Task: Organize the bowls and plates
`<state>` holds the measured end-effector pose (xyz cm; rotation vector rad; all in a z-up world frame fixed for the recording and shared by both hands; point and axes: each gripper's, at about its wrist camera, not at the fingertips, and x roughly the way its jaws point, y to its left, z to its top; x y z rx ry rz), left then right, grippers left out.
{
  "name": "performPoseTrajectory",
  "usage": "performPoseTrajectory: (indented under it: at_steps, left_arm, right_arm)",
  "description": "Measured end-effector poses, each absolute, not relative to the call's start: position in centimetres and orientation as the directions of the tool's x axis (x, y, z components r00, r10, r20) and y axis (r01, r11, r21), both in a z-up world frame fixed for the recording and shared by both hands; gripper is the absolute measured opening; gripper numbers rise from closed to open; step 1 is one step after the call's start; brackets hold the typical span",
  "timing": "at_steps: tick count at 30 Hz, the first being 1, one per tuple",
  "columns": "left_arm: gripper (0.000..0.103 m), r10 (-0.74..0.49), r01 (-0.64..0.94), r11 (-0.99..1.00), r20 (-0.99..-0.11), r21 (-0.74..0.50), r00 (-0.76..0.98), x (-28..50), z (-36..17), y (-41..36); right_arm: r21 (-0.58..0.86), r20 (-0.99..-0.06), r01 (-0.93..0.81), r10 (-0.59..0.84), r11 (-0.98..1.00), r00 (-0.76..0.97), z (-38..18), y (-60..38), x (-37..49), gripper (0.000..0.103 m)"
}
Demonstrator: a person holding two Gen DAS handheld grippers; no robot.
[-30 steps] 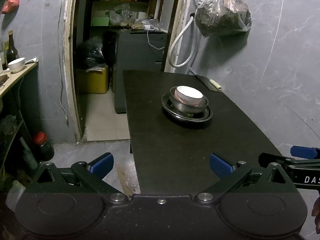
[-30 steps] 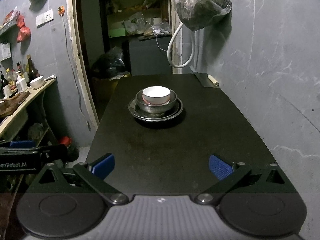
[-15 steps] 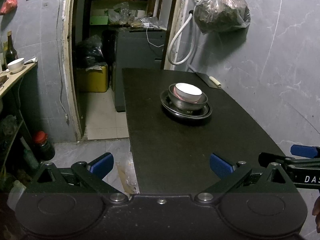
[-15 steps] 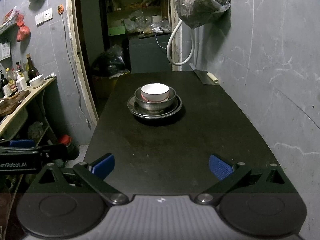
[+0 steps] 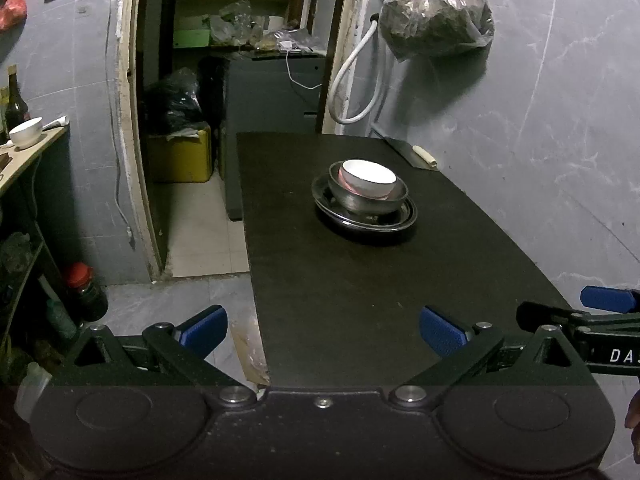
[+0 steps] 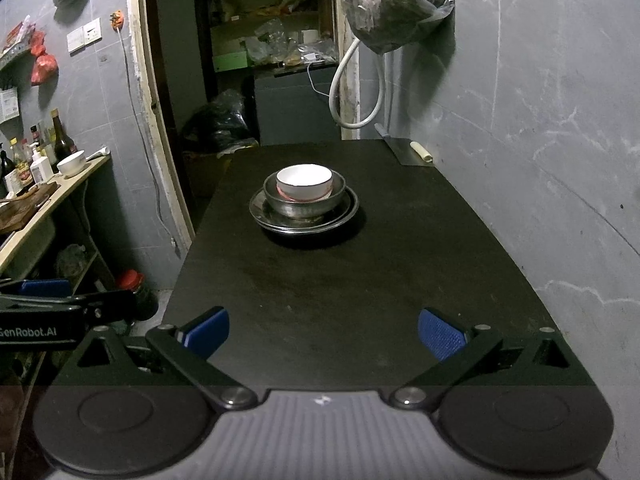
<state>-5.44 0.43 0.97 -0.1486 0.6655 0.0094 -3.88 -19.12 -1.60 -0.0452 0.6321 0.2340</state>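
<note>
1. Dark counter (image 6: 360,280) running from the near edge to the far wall, grey marbled wall along its right side.
2. Stacked dishes toward the far middle of the counter: white bowl (image 6: 305,181) nested in a metal bowl (image 6: 304,206), that bowl sitting on a metal plate (image 6: 340,218). Same stack seen from the left view: white bowl (image 5: 368,178), metal bowl (image 5: 360,200), metal plate (image 5: 400,220).
3. Left tongs (image 5: 322,332) released, blue pads spread wide, nothing between them; held at the near left corner of the counter, partly over the floor, well apart from the stack.
4. Right tongs (image 6: 323,334) likewise released, pads spread wide and empty, hovering over the near end of the counter, well apart from the stack.
5. Each tool visible at the edge of the other's view, side by side.
6. Cleaver (image 6: 404,148) with a pale handle lying at the far right corner of the counter, against the wall.
7. Plastic bag (image 6: 396,4) of dark contents hanging on the wall above that corner, white hose (image 6: 352,92) looping below it.
8. Side shelf (image 6: 52,196) on the left carrying bottles and another white bowl (image 6: 71,164).
9. Doorway at the far end opening onto a cluttered storage room.
</note>
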Motion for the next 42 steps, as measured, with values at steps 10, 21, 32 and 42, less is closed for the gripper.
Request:
performPoseTrajectory:
  at_steps: [10, 21, 32, 42]
  left_arm:
    - [0.102, -0.041, -0.050, 0.990, -0.620, -0.129, 0.784, -5.30, 0.92, 0.15]
    - [0.102, -0.041, -0.050, 0.990, -0.620, -0.129, 0.784, -5.27, 0.90, 0.11]
    - [0.102, -0.048, -0.044, 0.991, -0.626, -0.130, 0.778, -4.83, 0.76, 0.00]
    - [0.102, -0.053, -0.037, 0.991, -0.628, -0.129, 0.777, -4.80, 0.69, 0.16]
  right_arm:
    - [0.029, -0.590, -0.230, 0.203, 0.973, 0.781, -1.63, -19.20, -3.84, 0.103]
    - [0.030, -0.590, -0.230, 0.203, 0.973, 0.782, -1.63, -19.22, -3.81, 0.103]
    - [0.030, -0.592, -0.223, 0.197, 0.974, 0.782, -1.80, -19.76, -3.66, 0.103]
    - [0.030, -0.592, -0.220, 0.195, 0.975, 0.782, -1.89, -19.98, -3.62, 0.103]
